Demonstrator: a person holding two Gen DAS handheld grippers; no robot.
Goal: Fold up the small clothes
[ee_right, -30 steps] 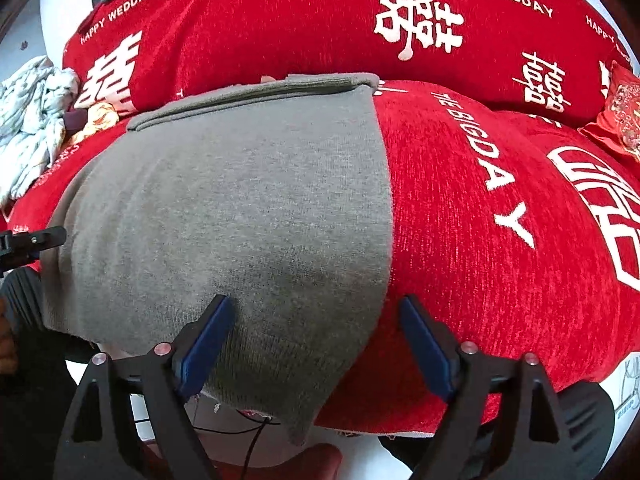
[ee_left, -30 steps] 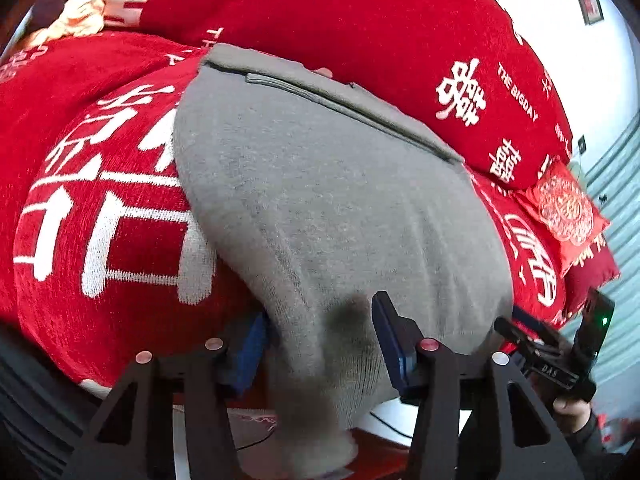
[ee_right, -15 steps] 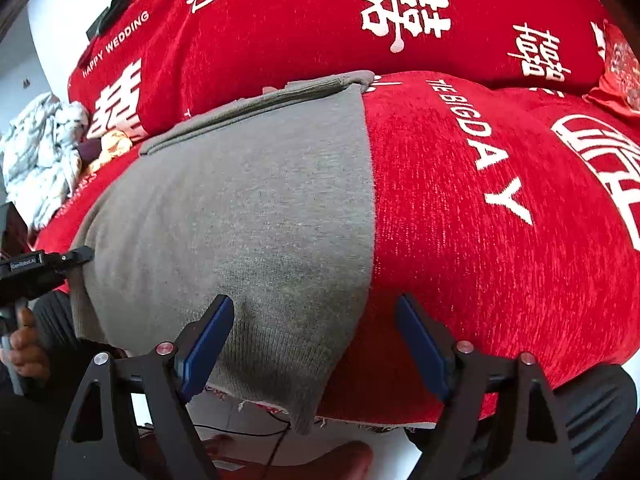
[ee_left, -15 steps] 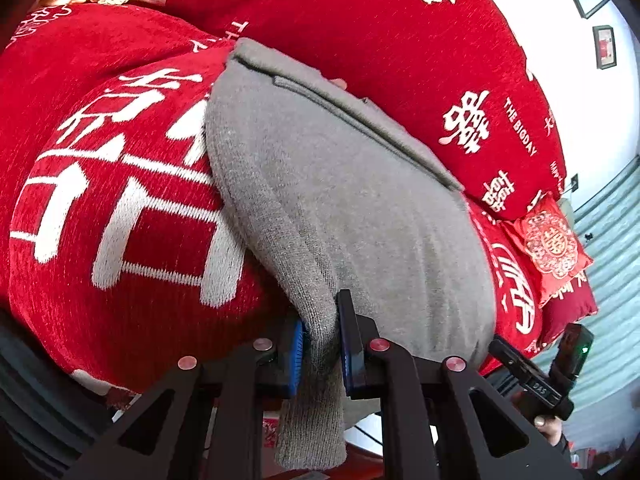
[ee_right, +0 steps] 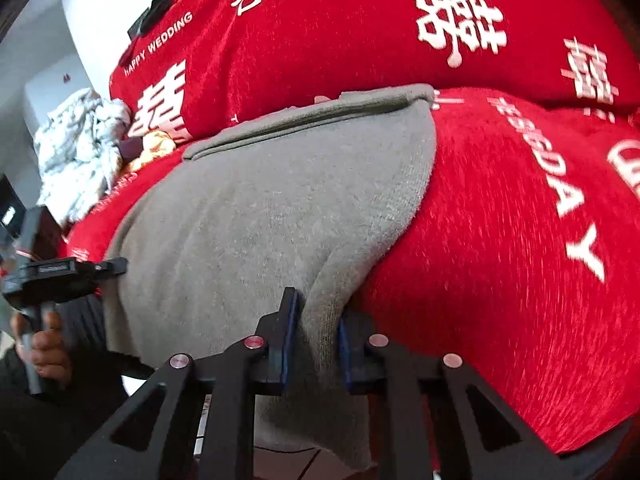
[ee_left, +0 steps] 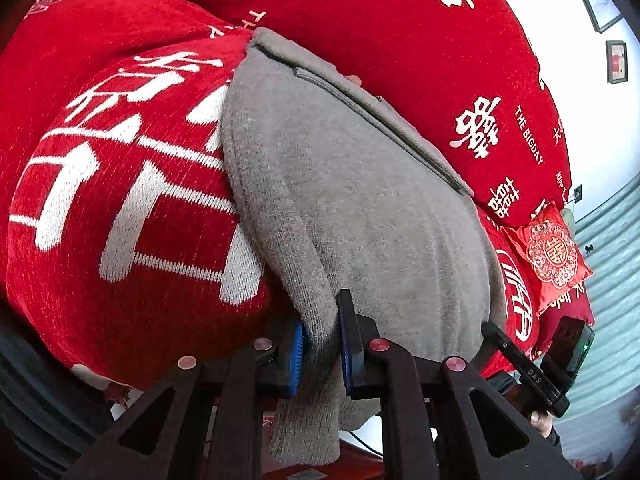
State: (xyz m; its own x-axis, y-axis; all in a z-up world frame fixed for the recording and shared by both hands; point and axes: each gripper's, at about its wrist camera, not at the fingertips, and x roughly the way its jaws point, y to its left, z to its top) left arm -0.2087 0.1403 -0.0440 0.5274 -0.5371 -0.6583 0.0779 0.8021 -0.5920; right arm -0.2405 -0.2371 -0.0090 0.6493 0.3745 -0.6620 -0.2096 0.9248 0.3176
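Grey knit garment (ee_left: 360, 208) lies spread flat on the red cover (ee_left: 120, 200) of a sofa or bed seat, its near hem hanging over the front edge.

Left wrist view: my left gripper (ee_left: 322, 346) is clamped on the near left corner of the garment. The fabric is bunched into a vertical ridge between the two blue-padded fingers (ee_left: 297, 350), which press it from both sides. A tail of the knit hangs below the fingers, past the seat edge. From the clamp, the left edge of the garment runs up and away toward its far hem, which lies against the red back cushion (ee_left: 400, 40). My right gripper (ee_left: 528, 372) shows at the lower right, at the garment's other near corner. A small red embroidered pillow (ee_left: 554, 256) stands further right.

Right wrist view: my right gripper (ee_right: 314, 344) is clamped on the near right corner of the garment (ee_right: 260, 220). The knit is pinched into a ridge between the blue-padded fingers (ee_right: 290, 340), with loose fabric hanging beneath them. The garment's right edge curves from the clamp up to the far hem, where a folded band lies against the back cushion (ee_right: 360, 32). The red cover (ee_right: 520, 260) is bare to the right of the fingers. My left gripper (ee_right: 60, 272) and the hand (ee_right: 44, 352) holding it show at the left edge. A pale crumpled cloth (ee_right: 76, 152) lies at the far left.
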